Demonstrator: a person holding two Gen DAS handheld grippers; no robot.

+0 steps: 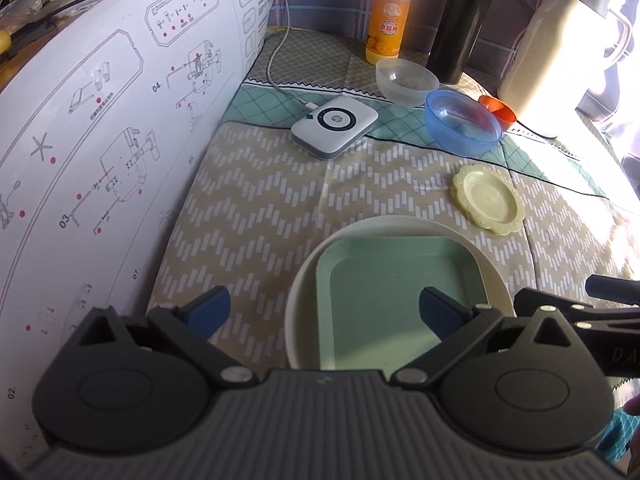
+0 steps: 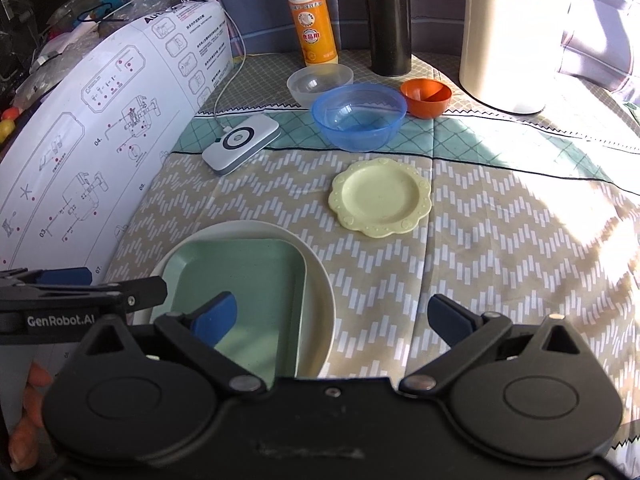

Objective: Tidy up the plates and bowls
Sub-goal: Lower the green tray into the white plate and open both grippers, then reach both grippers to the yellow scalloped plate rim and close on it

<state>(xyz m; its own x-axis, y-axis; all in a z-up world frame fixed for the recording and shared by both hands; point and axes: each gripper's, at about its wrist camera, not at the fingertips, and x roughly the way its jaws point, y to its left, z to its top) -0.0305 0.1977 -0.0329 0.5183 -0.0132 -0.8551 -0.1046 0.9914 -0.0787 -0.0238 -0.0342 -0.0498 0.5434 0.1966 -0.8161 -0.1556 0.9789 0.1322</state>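
A green square plate [image 1: 396, 292] lies inside a round white plate [image 1: 308, 280] near me; both show in the right wrist view as the green plate [image 2: 240, 280] and the white plate [image 2: 320, 300]. A small yellow scalloped plate [image 1: 489, 199] [image 2: 380, 197] lies apart, farther back. A blue bowl [image 1: 462, 122] [image 2: 358, 116], a clear bowl [image 1: 406, 80] [image 2: 318, 82] and an orange bowl [image 1: 498, 110] [image 2: 426, 96] stand at the back. My left gripper [image 1: 324, 312] is open above the stacked plates. My right gripper [image 2: 332, 318] is open over the white plate's right edge.
A white instruction sheet [image 1: 100, 140] rises on the left. A white device [image 1: 334, 126] with a cable lies mid-table. An orange bottle [image 2: 312, 16], a black flask [image 2: 386, 16] and a cream jug [image 2: 516, 32] stand behind the bowls.
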